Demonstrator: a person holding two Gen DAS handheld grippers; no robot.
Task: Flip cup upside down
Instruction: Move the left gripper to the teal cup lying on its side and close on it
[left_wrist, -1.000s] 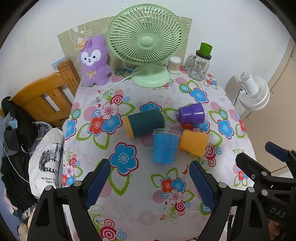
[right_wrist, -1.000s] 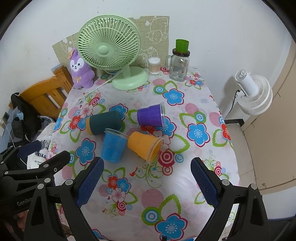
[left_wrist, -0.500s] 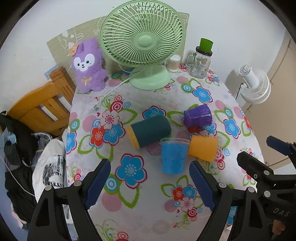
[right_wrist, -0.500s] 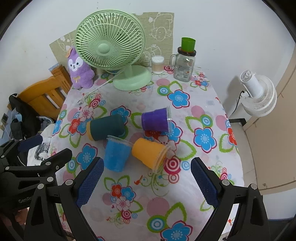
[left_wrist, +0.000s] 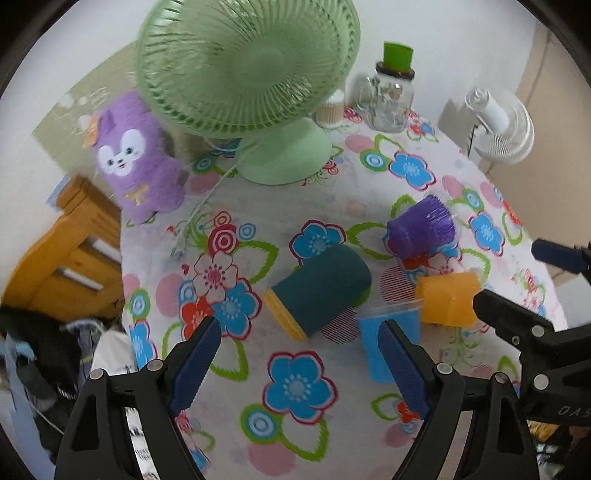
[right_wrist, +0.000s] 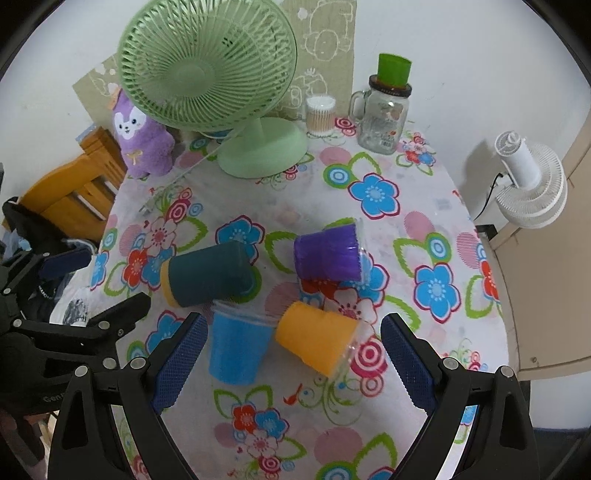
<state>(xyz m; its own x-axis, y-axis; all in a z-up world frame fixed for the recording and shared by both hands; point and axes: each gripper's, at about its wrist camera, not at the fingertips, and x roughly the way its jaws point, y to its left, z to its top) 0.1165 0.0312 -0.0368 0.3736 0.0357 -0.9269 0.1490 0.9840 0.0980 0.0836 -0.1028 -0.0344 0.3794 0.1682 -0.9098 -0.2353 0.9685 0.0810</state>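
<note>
Currently, cups: 4 lie tipped on the floral surface (right_wrist: 424, 206): dark teal cup (right_wrist: 210, 275), purple cup (right_wrist: 328, 253), orange cup (right_wrist: 317, 338), blue cup (right_wrist: 238, 343).
Left claw (left_wrist: 299, 363): spread apart, empty, teal cup at 12 o'clock.
Right claw (right_wrist: 293, 363): spread apart, empty, orange cup at 12 o'clock.
Fan (right_wrist: 210, 74): far edge.

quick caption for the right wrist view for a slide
Open right gripper above four tipped cups, blue cup and orange cup nearest, on a floral tablecloth, green fan behind.
</note>
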